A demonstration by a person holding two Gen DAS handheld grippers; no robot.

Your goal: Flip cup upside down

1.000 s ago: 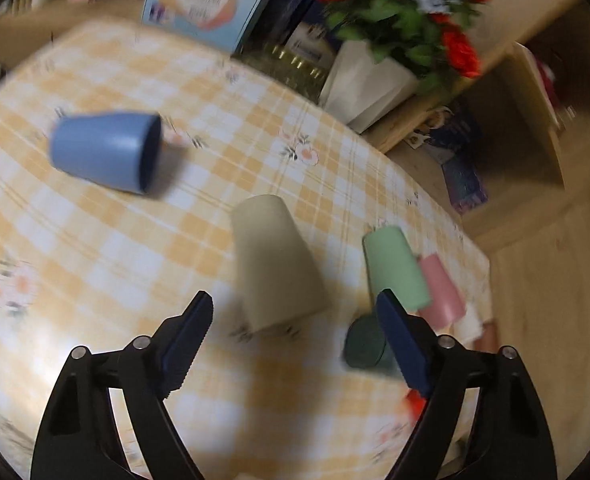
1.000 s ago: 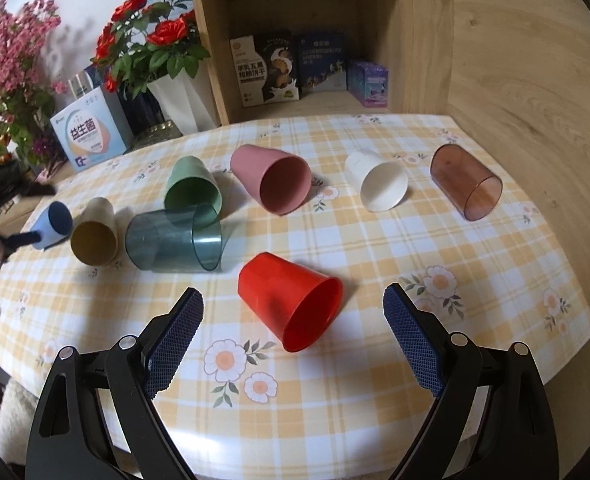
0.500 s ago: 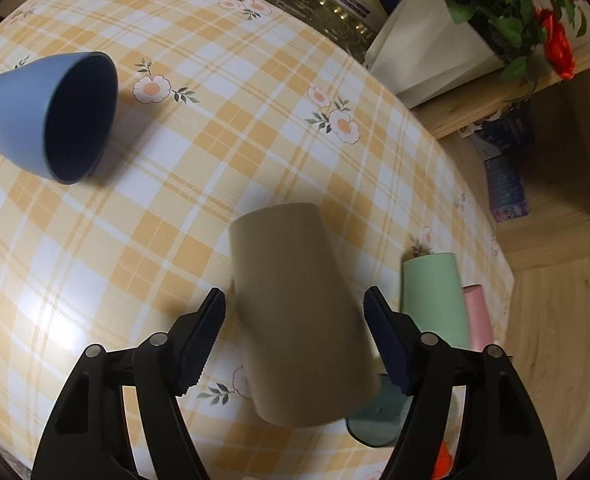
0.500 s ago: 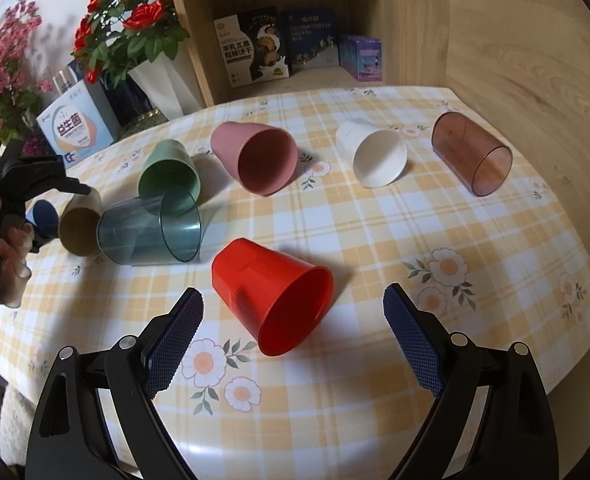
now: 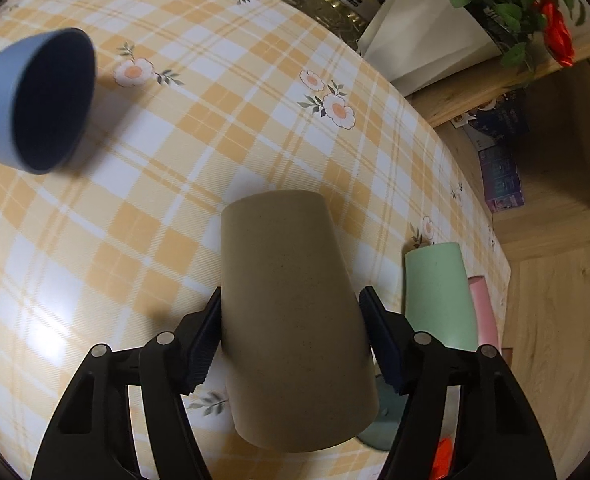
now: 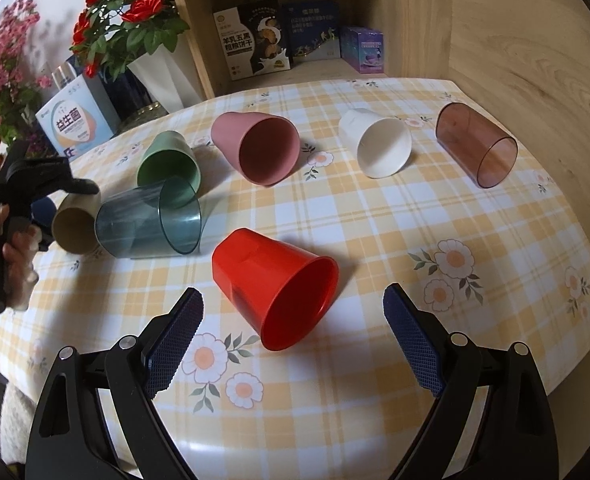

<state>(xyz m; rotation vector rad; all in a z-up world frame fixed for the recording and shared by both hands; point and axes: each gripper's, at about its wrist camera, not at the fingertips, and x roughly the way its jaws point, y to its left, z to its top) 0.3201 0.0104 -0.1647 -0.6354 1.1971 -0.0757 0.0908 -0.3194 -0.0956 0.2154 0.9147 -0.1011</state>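
A beige cup [image 5: 291,320] lies on its side on the checked tablecloth, its base pointing away from the left camera. My left gripper [image 5: 291,340] straddles it, the left pad touching its side and the right pad close against the other side. In the right wrist view the beige cup [image 6: 73,224] and the left gripper [image 6: 51,184] show at the far left. My right gripper [image 6: 293,344] is open and empty, just in front of a red cup [image 6: 275,280] lying on its side.
Other cups lie on their sides: blue [image 5: 27,100], light green [image 6: 169,162], smoky teal [image 6: 151,220], pink [image 6: 257,146], white [image 6: 379,144], brown transparent [image 6: 477,144]. A white vase of roses [image 6: 163,76], boxes and a wooden shelf stand behind the table.
My left gripper moved forward over the beige cup and its jaws narrowed onto the cup's sides. My right gripper stayed open, drifting slightly.
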